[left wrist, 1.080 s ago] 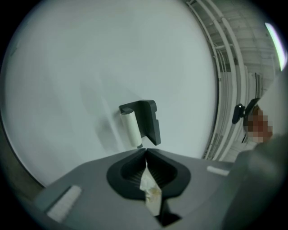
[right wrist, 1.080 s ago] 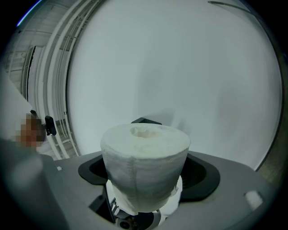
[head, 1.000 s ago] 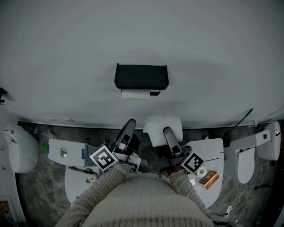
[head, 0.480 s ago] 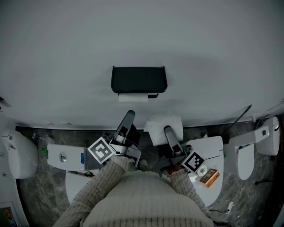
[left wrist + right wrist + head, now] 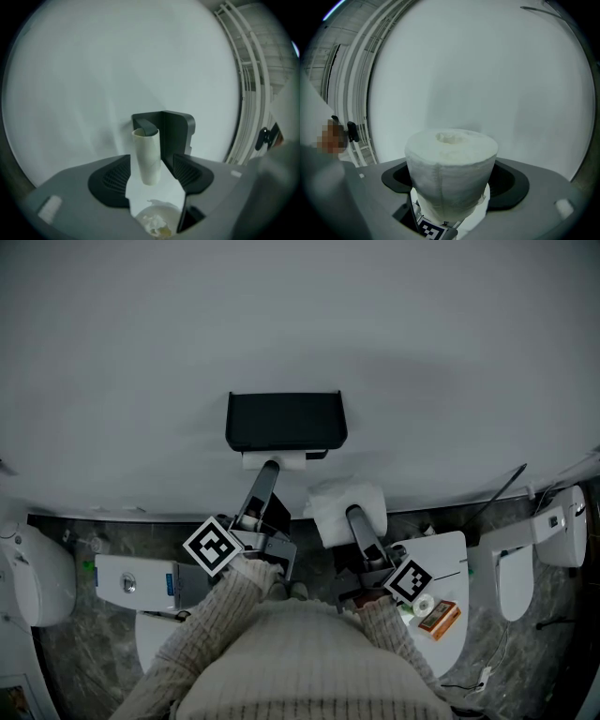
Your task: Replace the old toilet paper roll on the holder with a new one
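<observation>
Now left hand-held gripper [image 5: 151,169] is opening around bare tube [image 5: 147,154]; right hand-held gripper [image 5: 452,187] clasps plump roll [image 5: 450,159].

Pale ribbed sweater [image 5: 300,667] (long sleeves), grey left gripper [image 5: 268,470], checkered marker cube [image 5: 214,546]

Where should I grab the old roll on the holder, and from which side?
Pinch the old roll across its middle, coming head-on from the front. It is a thin tube, the arm of the holder enters only one end, and it stands between the opening jaws of the left gripper, untouched.
</observation>
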### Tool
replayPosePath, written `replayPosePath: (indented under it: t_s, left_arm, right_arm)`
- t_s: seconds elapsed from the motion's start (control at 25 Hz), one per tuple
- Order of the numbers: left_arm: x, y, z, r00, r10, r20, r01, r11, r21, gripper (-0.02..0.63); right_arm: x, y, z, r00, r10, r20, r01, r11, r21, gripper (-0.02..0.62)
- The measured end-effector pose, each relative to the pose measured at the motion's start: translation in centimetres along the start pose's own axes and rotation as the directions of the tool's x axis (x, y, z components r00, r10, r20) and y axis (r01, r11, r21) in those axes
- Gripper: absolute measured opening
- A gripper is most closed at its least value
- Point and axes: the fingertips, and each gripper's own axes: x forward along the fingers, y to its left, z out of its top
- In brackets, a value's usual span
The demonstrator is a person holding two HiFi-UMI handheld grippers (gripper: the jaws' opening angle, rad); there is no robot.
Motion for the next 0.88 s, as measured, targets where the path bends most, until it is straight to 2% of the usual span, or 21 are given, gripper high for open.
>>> replayPosePath:
  t_s: [0.44,0.68,0.8,0.88]
  left_arm:
    - [1.2,0.6,1.8,0.998,0.015,0.061,-0.013,0.999,-0.036,0.277]
    - [1.4,0.5,1.9,0.998,0.016,0.063,-0.013,0.999,-0.041,0.219]
    - [1.2,0.4,1.7,0.998,0.007,0.07,-0.002,0.998,-0.069,0.173]
    - [1.0,0.4,1.7,0.997,0.001,0.076,0.006,0.997,-0.082,0.173]
  right_arm:
    - [0.4,-0.4,0.1,1.0,0.004,0.003,-0.004,1.0,0.007,0.436]
    - [0.6,-0.5,0.6,1.0,0.001,0.01,-0.001,1.0,0.007,0.436]
    - [0.5,-0.7,0.6,1.0,-0.003,0.013,0.003,1.0,0.009,0.436]
    - [0.4,-0.9,0.5,1.0,-0.008,0.016,0.008,1.0,0.011,0.436]
